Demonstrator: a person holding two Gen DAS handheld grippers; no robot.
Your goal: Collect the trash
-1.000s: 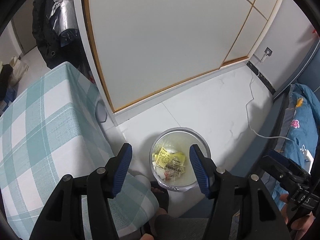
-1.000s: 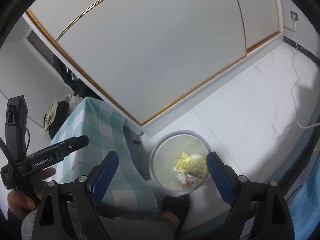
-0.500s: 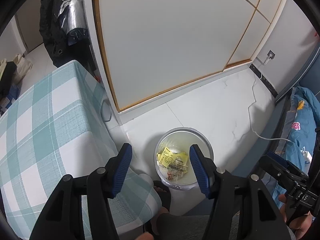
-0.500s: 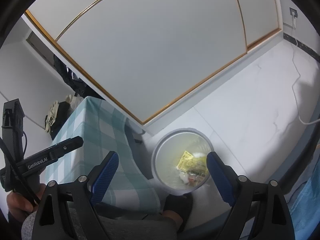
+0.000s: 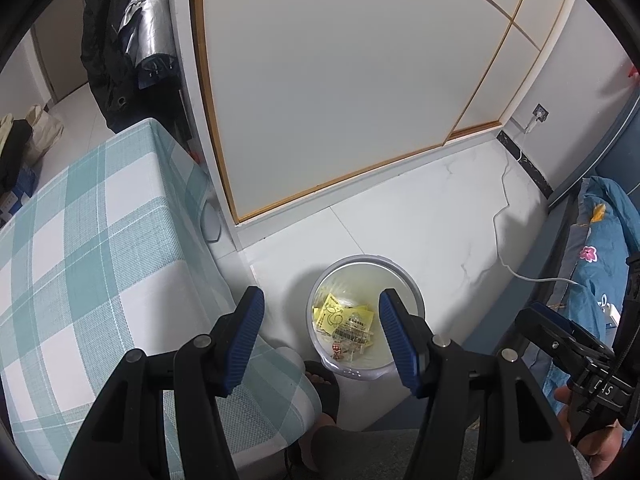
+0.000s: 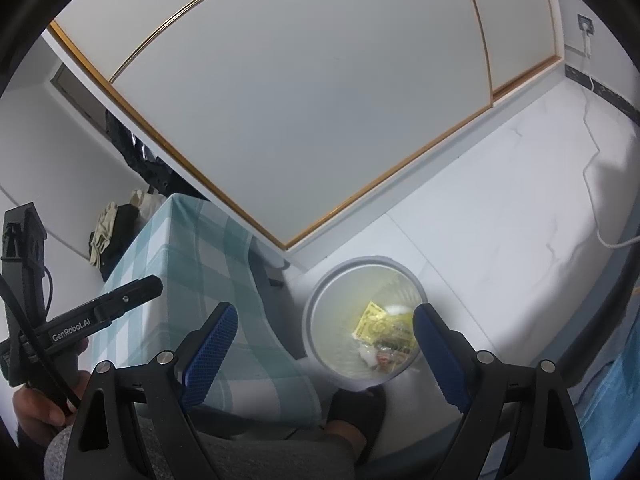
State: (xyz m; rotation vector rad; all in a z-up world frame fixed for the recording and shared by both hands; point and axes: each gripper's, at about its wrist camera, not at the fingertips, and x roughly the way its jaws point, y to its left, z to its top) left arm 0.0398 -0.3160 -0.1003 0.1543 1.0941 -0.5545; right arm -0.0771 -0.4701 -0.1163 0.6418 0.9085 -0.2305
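Note:
A round grey trash bin stands on the white floor and holds yellow wrappers and other small scraps. My left gripper hovers high above it, open, with nothing between its blue pads. In the right wrist view the same bin with the wrappers lies below my right gripper, which stands wide open and empty. Each gripper shows in the other's view: the right one at the right edge, the left one at the left, each held by a hand.
A table under a teal checked cloth stands left of the bin. White sliding doors rise behind. A foot in a black slipper rests beside the bin. A white cable crosses the floor, and blue bedding lies right.
The left wrist view has drawn back a little, showing more of the table and doors. The right wrist view is almost the same. Both grippers stay open as before.

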